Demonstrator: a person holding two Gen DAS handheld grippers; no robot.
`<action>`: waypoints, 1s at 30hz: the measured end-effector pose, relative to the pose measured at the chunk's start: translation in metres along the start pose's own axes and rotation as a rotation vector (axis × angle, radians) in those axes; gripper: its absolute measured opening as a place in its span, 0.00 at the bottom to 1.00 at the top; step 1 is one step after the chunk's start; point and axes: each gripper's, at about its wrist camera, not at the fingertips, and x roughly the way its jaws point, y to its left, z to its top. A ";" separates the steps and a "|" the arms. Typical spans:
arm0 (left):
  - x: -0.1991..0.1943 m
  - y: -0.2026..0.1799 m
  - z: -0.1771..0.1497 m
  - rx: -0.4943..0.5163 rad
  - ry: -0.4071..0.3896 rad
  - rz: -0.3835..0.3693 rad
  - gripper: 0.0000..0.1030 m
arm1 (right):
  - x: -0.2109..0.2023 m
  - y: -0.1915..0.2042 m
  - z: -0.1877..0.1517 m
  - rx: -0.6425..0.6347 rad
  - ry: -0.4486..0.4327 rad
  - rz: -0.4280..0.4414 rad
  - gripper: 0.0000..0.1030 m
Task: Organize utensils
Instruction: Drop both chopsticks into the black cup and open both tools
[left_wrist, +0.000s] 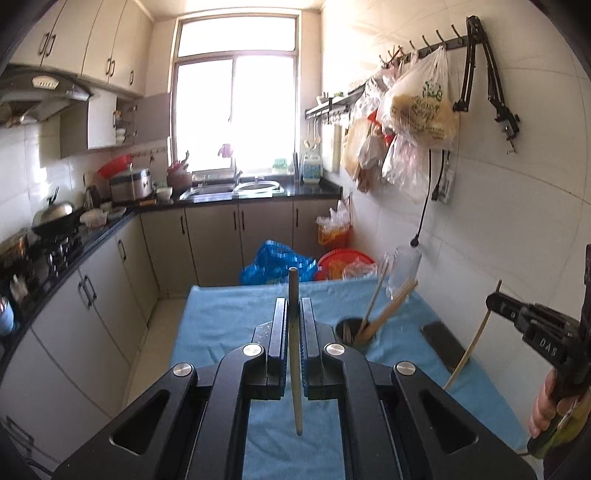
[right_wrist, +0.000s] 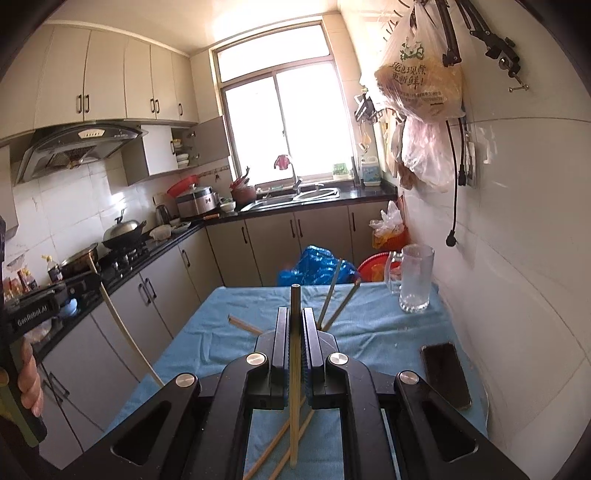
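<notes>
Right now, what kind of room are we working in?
A home kitchen, most likely: a sink under the window, a gas stove with a range hood above it, and cabinets along the counter.

Home kitchen: range hood (right_wrist: 79, 147), sink (right_wrist: 317, 194), wall cabinets (right_wrist: 107, 88).

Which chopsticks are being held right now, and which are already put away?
One in each gripper: left gripper, right gripper. Others stand in the dark holder; some lie loose on the cloth.
</notes>
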 end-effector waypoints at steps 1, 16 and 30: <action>0.004 -0.001 0.008 0.005 -0.011 0.001 0.05 | 0.003 -0.001 0.004 0.004 -0.004 0.001 0.06; 0.120 -0.019 0.112 -0.027 -0.027 -0.136 0.05 | 0.079 -0.016 0.065 0.063 -0.107 -0.018 0.06; 0.204 -0.067 0.102 0.051 0.078 -0.305 0.05 | 0.142 -0.028 0.067 0.095 -0.143 -0.048 0.06</action>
